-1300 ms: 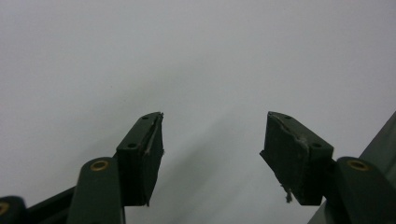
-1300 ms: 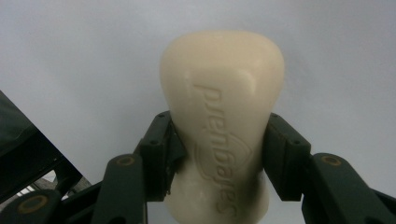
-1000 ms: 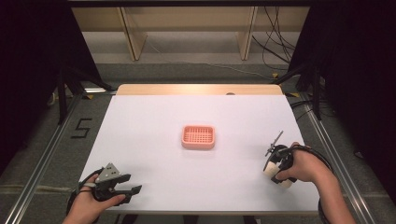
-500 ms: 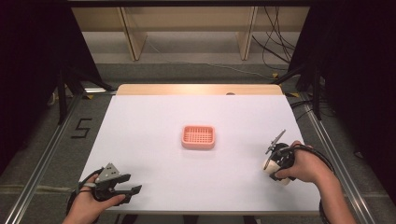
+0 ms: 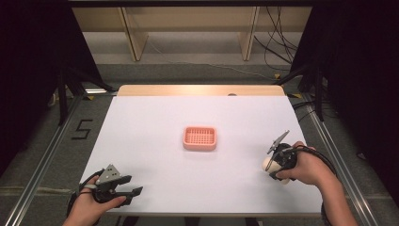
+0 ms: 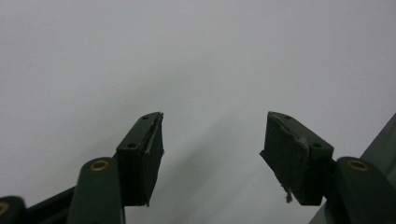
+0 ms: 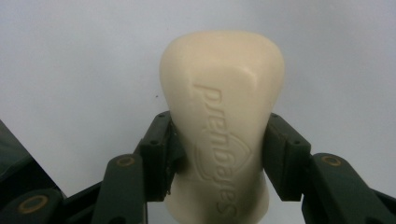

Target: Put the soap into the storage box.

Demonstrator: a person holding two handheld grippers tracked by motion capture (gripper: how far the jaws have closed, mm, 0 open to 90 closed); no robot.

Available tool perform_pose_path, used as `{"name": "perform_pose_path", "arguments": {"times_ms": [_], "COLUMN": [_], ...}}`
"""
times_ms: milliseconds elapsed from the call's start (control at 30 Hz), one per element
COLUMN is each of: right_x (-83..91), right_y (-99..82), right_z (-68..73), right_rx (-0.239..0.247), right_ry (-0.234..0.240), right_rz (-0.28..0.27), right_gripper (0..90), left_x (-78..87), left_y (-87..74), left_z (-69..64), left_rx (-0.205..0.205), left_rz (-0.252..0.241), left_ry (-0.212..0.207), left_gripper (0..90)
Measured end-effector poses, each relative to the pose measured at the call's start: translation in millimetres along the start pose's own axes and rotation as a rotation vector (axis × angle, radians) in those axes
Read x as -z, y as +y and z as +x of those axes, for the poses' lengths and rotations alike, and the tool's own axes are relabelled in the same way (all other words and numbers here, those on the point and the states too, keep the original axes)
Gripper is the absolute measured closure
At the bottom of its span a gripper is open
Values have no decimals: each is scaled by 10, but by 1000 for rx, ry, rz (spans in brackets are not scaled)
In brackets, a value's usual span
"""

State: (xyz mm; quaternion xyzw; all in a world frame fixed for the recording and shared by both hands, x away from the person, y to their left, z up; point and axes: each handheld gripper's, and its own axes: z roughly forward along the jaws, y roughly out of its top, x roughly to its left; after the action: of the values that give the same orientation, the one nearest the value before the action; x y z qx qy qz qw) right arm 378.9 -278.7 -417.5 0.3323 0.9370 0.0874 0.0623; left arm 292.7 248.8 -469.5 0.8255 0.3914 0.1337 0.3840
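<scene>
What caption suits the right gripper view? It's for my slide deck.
Right gripper clamps a cream soap bar above the white table.

Soap dish point(image 5: 199, 138) at the middle of the table point(image 5: 155, 117), open side up. Left gripper point(image 5: 123, 187) well apart from the soap dish, toward the near left corner, just above the table's front edge. Right gripper point(image 5: 272, 165) to the near right of the soap dish, closer than the left one. Bar of soap point(image 7: 223, 126) between the right gripper's jaws, also near right of the soap dish, over the table.
</scene>
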Motion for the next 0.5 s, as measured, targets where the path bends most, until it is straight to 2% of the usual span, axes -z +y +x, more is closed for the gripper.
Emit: {"name": "perform_pose_path", "arguments": {"times_ms": [300, 400, 433, 500], "right_x": [25, 24, 19, 15], "right_y": [18, 15, 13, 12], "right_z": [6, -4, 0, 2], "right_rx": [-10, -6, -3, -3], "right_ry": [-26, -37, -36, -44], "right_rz": [-50, -64, -68, -78], "right_gripper": [506, 506, 507, 506], "left_x": [0, 8, 1, 3], "left_y": [1, 7, 0, 2], "left_z": [-4, 19, -4, -4], "left_rx": [8, -19, 9, 10], "left_rz": [-9, -2, -16, -11], "left_ry": [-1, 9, -3, -3], "left_gripper": [371, 371, 371, 371]}}
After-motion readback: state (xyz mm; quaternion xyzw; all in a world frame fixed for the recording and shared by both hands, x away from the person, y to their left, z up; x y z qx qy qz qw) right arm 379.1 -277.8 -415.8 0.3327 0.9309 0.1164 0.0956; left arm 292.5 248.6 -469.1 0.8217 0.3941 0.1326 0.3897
